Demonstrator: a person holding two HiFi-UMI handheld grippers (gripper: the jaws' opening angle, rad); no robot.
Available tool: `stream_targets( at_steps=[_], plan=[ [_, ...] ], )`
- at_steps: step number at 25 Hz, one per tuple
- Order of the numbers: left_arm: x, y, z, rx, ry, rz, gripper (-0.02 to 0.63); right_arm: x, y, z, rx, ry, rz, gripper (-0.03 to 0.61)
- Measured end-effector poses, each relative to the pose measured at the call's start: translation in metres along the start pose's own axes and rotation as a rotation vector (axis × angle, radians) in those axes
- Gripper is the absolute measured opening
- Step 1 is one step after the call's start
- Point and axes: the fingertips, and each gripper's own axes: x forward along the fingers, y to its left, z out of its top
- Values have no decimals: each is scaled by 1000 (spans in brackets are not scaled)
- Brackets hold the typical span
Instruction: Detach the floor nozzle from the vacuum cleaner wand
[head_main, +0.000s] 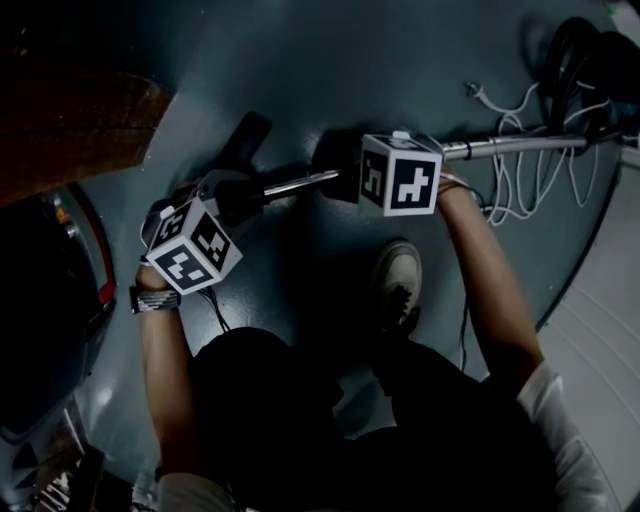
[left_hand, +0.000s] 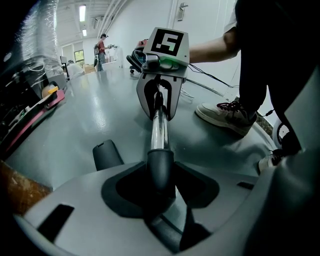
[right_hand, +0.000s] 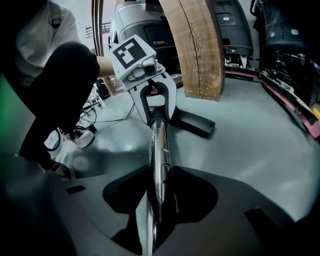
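while the chrome wand (left_hand: 159, 131) lies low over the grey floor (left_hand: 95, 110), both tongs are set on it. the left tongs (left_hand: 160, 192) are closed on the dark neck (left_hand: 160, 167) where the nozzle seems to meet the tube. the right tongs (right_hand: 156, 205) are clamped on bare chrome further along, their jaws fairly wide because the tube fills them. the floor nozzle (right_hand: 196, 123) lies on the floor just beyond the left tongs, on the side away from the right tongs, and looks not yet parted from the wand.

the step in hand seems to be the pull-apart. to do it well, hold the right tongs steady as the anchor. draw the left tongs straight away from them along the line of the tube, not up or sideways, since a bent pull would likely jam the socket. a small back-and-forth roll of the left tongs should help a friction fit let go. no release catch can be made out, so if the joint resists, look for one before pulling harder. smooth chrome may slip through the right tongs. the person's shoe (left_hand: 227, 116) stands near the right tongs, beside the wand.
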Motion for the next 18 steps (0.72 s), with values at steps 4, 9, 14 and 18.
stream_targets(
  at_steps=[4, 9, 14, 18],
  plan=[
    [-4, 1, -10, -18, 30, -3, 179, -2, -4, -21, 12, 62, -19, 164],
    [-6, 6, -12, -84, 13, 23, 179, -11, -3, -37, 57, 35, -24, 167],
    [-3, 8, -13, -89, 46, 47, 181, -6, -3, -39, 44, 51, -30, 167],
    [4, 6, -17, -52, 112, 60, 181, -4, -5, -42, 41, 66, -39, 167]
  ],
)
